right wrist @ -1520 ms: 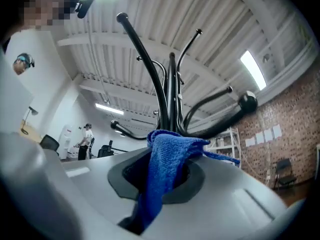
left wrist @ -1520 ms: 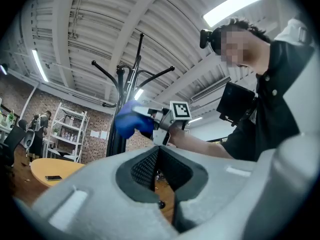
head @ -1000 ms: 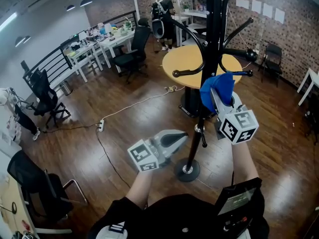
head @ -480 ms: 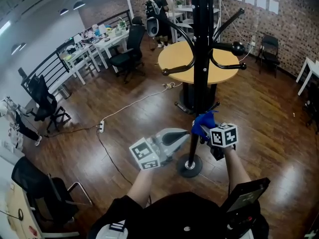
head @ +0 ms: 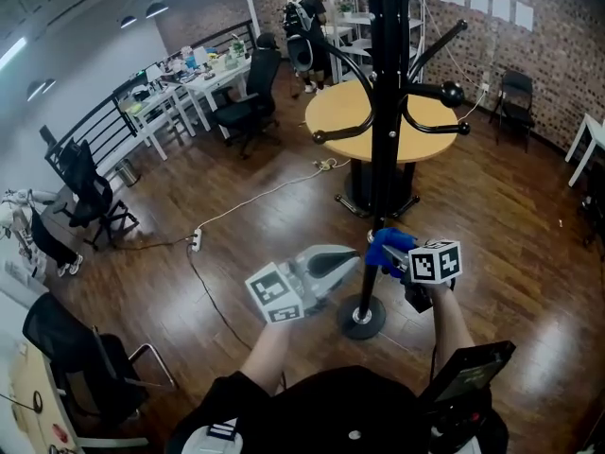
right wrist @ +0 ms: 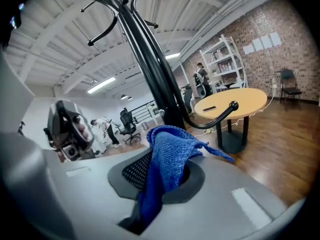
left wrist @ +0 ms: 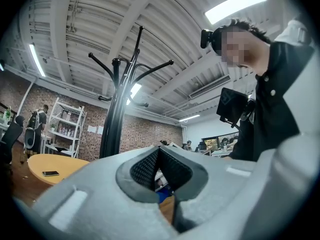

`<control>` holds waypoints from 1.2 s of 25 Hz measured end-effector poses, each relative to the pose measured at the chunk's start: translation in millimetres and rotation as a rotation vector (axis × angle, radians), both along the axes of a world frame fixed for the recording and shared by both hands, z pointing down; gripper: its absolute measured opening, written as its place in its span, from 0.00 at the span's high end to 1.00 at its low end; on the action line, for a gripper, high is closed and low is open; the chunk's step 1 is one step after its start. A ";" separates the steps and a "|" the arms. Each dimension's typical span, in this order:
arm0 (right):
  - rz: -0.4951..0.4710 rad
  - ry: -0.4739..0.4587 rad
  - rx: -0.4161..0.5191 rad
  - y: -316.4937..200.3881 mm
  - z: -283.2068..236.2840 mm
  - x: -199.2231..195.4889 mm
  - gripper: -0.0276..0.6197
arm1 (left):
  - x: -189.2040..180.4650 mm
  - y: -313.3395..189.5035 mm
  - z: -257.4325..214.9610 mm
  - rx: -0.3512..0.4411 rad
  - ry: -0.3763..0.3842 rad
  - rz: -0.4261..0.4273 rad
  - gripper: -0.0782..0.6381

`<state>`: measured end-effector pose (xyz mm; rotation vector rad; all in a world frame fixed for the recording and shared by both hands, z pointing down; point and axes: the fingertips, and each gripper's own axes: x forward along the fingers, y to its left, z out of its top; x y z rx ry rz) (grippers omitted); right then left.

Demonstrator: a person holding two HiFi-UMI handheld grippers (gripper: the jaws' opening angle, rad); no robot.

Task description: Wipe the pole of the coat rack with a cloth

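Cloth (head: 387,245) — lower on pole (head: 386,140), still gripped

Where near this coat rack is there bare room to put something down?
Wood floor right of the rack's base is bare out toward the brick wall. The round table behind the pole is mostly bare. Left of the base, a cable and power strip cross the floor; the white desks are crowded.

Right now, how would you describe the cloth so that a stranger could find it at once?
Find the tall black coat rack standing before the round yellow table. Low on its pole, above the round base, the right gripper holds a cloth. It is the only bright blue thing there, soft and crumpled.
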<state>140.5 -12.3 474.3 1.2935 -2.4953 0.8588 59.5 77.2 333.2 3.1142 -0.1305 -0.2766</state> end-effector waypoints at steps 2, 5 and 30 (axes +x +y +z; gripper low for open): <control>0.073 0.010 0.064 -16.7 4.7 5.0 0.90 | -0.6 -0.2 1.1 -0.001 0.002 -0.005 0.90; 0.143 -0.005 0.166 -29.3 -2.8 8.2 0.91 | -3.8 2.9 2.5 -0.002 0.002 -0.010 0.90; -0.078 -0.192 1.308 109.7 -436.5 -40.6 0.90 | -18.7 -8.3 -7.9 0.033 0.036 -0.050 0.90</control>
